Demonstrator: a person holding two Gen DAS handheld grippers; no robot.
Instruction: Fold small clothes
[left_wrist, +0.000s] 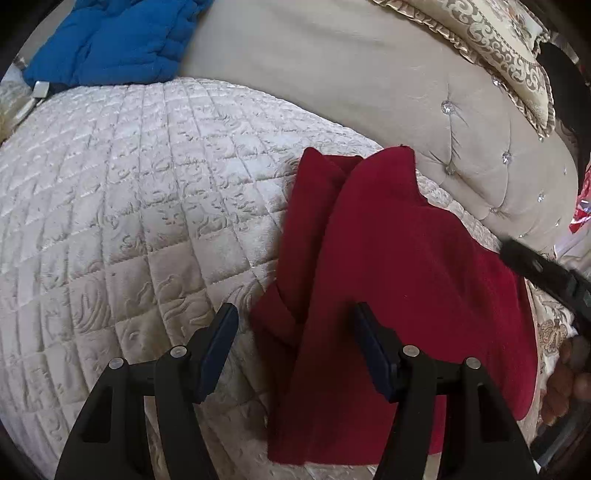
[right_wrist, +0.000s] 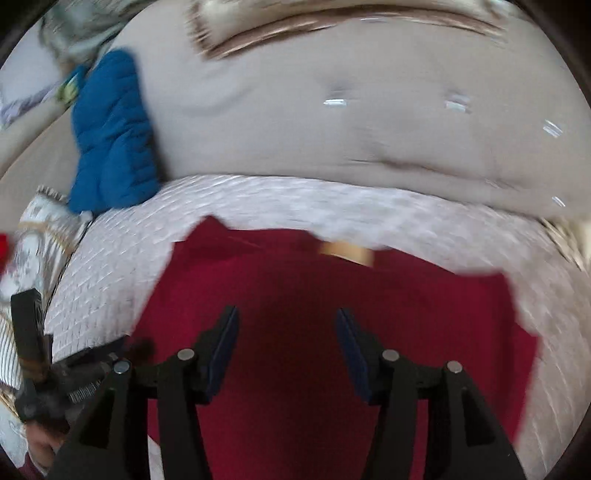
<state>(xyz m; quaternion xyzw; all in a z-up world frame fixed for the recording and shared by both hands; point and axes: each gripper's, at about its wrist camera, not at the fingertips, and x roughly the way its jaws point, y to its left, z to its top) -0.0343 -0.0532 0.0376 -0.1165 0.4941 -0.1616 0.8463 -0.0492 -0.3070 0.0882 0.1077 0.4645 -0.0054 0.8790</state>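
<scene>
A dark red garment lies partly folded on the quilted cream cover, one sleeve turned in along its left side. My left gripper hovers open over the garment's left edge, with one finger above the quilt and the other above the red cloth. In the blurred right wrist view the same garment spreads wide, a tan label at its far edge. My right gripper stands open above its middle, nothing between the pads. Each view catches the other gripper at its edge: the right one and the left one.
A blue padded jacket lies at the far left against the beige tufted backrest. An ornate frilled pillow sits at the top right. A person's hand shows at the right edge.
</scene>
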